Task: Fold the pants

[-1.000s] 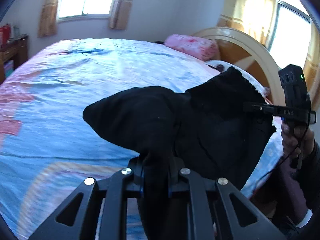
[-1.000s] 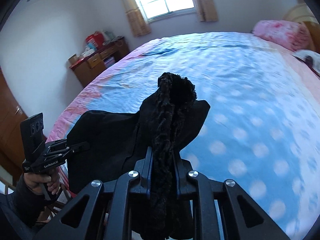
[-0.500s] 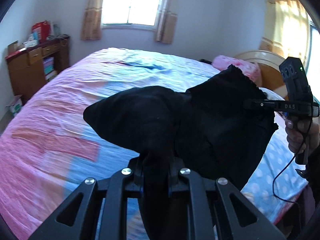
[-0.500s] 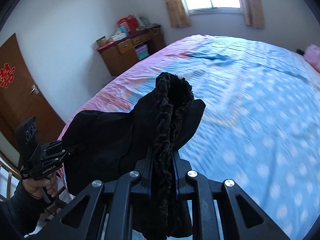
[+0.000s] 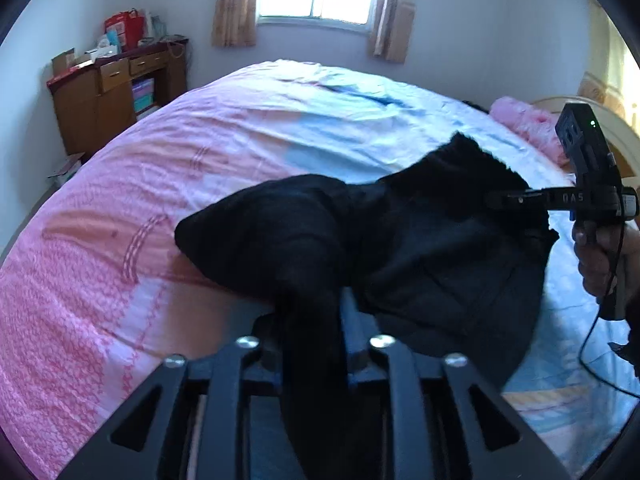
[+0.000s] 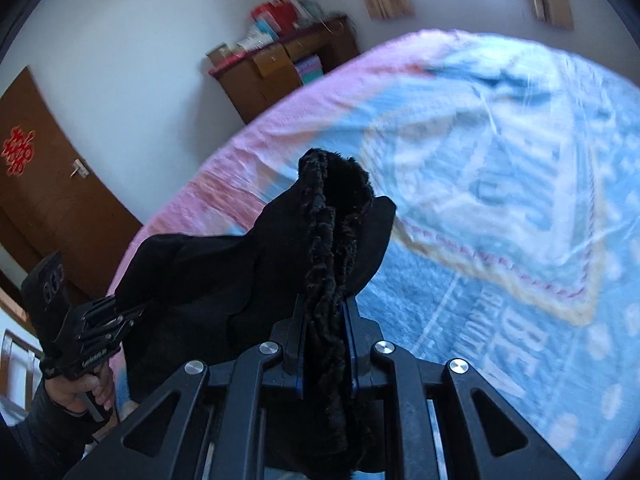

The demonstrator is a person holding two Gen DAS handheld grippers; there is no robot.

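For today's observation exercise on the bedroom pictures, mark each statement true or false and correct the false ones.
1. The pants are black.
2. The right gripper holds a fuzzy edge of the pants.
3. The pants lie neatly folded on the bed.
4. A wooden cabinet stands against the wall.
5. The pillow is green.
1. True: the pants are black.
2. True: the right gripper is clamped on a fuzzy edge.
3. False: they hang bunched between the right gripper and the left gripper, whose jaws are opening with cloth between them, above the bed.
4. True: the wooden cabinet stands there.
5. False: the pillow is pink.
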